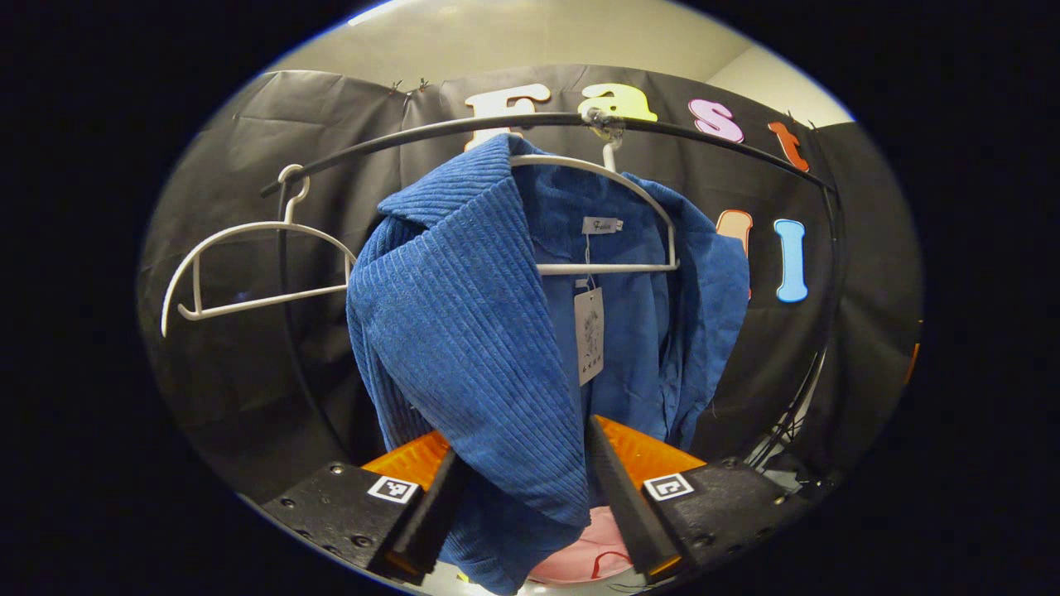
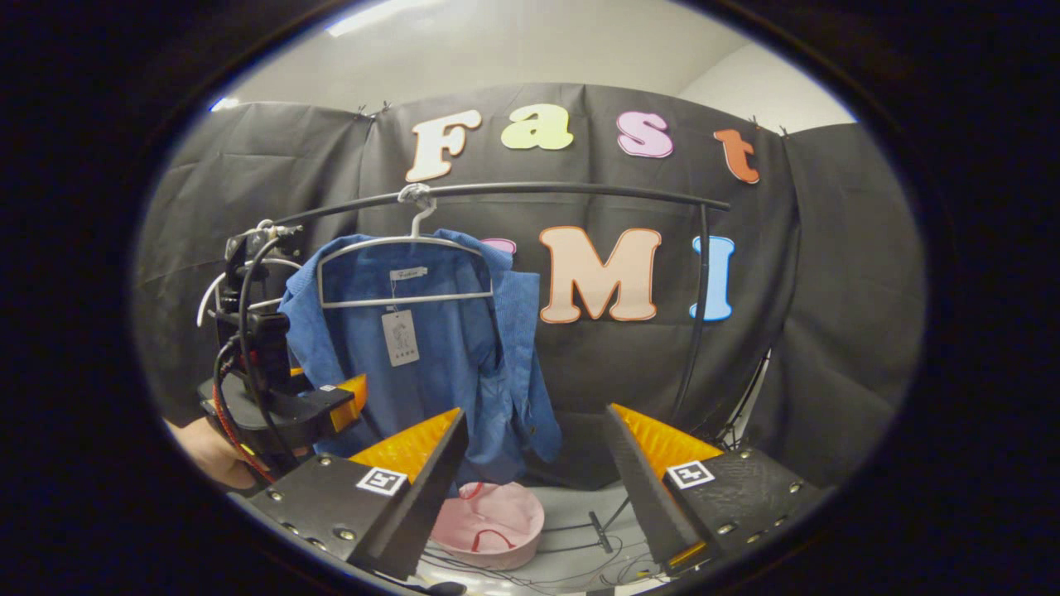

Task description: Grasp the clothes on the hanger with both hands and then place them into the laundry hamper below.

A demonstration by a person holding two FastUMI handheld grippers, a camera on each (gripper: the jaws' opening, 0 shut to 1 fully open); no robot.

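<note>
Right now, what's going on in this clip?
A person with two handheld grippers is taking a blue jacket off a white hanger on a black rail. The left gripper is open with a fold of the jacket between its fingers, not yet clamped. The right gripper hangs back, open and empty. The pink hamper waits on the floor below.

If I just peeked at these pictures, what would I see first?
A big blue corduroy jacket on a white hanger under the black rail, right in the middle. The left gripper has its open jaws on either side of the jacket's front fold. A pink laundry hamper sits on the floor below.
</note>
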